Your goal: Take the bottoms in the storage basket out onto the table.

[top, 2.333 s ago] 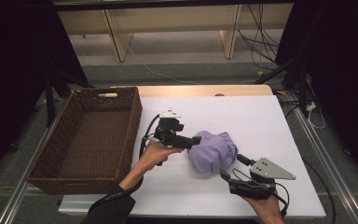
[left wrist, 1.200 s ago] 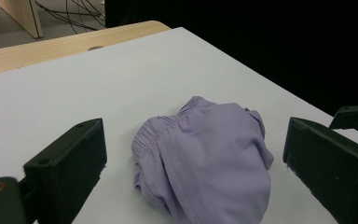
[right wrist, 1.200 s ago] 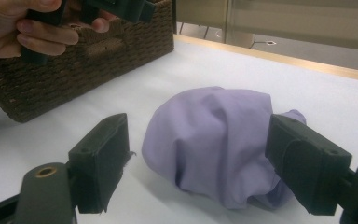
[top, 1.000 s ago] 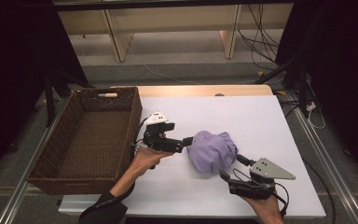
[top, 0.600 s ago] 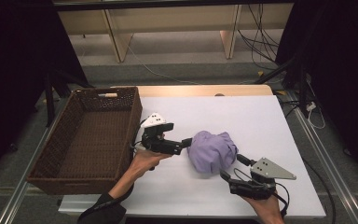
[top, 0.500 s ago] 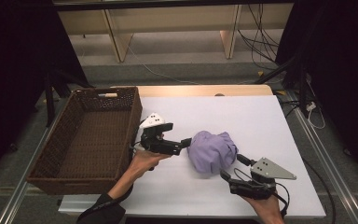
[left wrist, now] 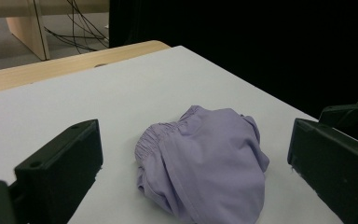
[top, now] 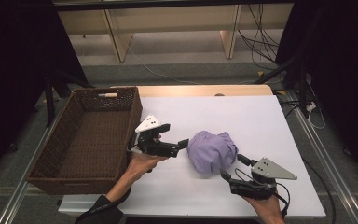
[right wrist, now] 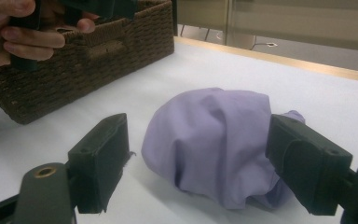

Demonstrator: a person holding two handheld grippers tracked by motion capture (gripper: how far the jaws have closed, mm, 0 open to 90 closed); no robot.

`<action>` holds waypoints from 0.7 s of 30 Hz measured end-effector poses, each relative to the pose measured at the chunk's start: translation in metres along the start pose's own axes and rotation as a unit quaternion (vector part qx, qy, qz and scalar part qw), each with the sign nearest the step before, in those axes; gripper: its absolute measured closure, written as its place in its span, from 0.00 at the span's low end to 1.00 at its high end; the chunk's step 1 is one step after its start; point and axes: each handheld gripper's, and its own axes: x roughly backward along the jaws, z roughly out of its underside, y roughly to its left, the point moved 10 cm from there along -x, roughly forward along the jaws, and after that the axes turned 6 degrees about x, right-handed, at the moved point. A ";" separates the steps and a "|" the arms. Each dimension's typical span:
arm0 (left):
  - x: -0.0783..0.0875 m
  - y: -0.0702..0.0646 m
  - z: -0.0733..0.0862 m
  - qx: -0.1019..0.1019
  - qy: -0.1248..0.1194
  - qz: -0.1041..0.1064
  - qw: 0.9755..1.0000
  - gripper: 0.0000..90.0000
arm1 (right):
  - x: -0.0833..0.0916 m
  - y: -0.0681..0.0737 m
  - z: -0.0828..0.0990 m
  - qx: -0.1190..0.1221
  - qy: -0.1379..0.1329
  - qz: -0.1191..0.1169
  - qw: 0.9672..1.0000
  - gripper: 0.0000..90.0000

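Note:
A crumpled lilac garment (top: 212, 151) lies in a heap on the white table (top: 261, 116). My left gripper (top: 179, 145) is just left of it, pointing at it with jaws open and a small gap to the cloth. In the left gripper view the garment (left wrist: 205, 163) lies ahead between the wide-open left gripper (left wrist: 196, 140). My right gripper (top: 233, 167) sits at the heap's near right side, open. In the right gripper view the cloth (right wrist: 214, 135) bulges between the spread right gripper (right wrist: 200, 140), untouched by the pads.
A brown wicker basket (top: 81, 140) stands at the table's left, with nothing in it; its wall (right wrist: 98, 51) rises behind the person's hand (right wrist: 18, 37). Table edges run close at front and right. Cables lie on the floor beyond.
My left gripper has drawn back to the left, away from the garment, and tilted. The right gripper and the cloth have stayed put.

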 end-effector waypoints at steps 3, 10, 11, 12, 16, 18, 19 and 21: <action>0.001 0.000 0.002 -0.003 -0.002 0.000 1.000 0.03 | 0.001 0.001 -0.001 0.001 -0.001 0.001 1.000 0.25; 0.004 -0.007 0.003 -0.014 -0.012 0.010 1.000 0.02 | 0.003 0.003 -0.002 0.003 0.001 0.001 1.000 0.25; 0.005 -0.008 0.003 -0.015 -0.012 0.010 1.000 0.02 | 0.003 0.003 -0.002 0.002 0.000 0.003 1.000 0.25; 0.006 -0.008 0.002 -0.015 -0.013 0.010 1.000 0.02 | 0.002 0.003 -0.002 0.002 -0.001 0.002 1.000 0.25; 0.008 -0.010 0.003 -0.014 -0.018 0.011 1.000 0.01 | 0.002 0.002 -0.002 -0.004 -0.004 -0.001 1.000 0.25; 0.008 -0.011 0.003 -0.017 -0.018 0.012 1.000 0.01 | 0.003 0.001 -0.001 -0.005 -0.003 -0.001 1.000 0.25; 0.009 -0.011 0.004 -0.018 -0.019 0.012 1.000 0.00 | 0.003 0.001 -0.002 -0.006 -0.004 -0.002 1.000 0.25; 0.010 -0.012 0.004 -0.018 -0.020 0.013 1.000 0.00 | 0.003 0.001 -0.001 -0.005 -0.003 0.000 1.000 0.25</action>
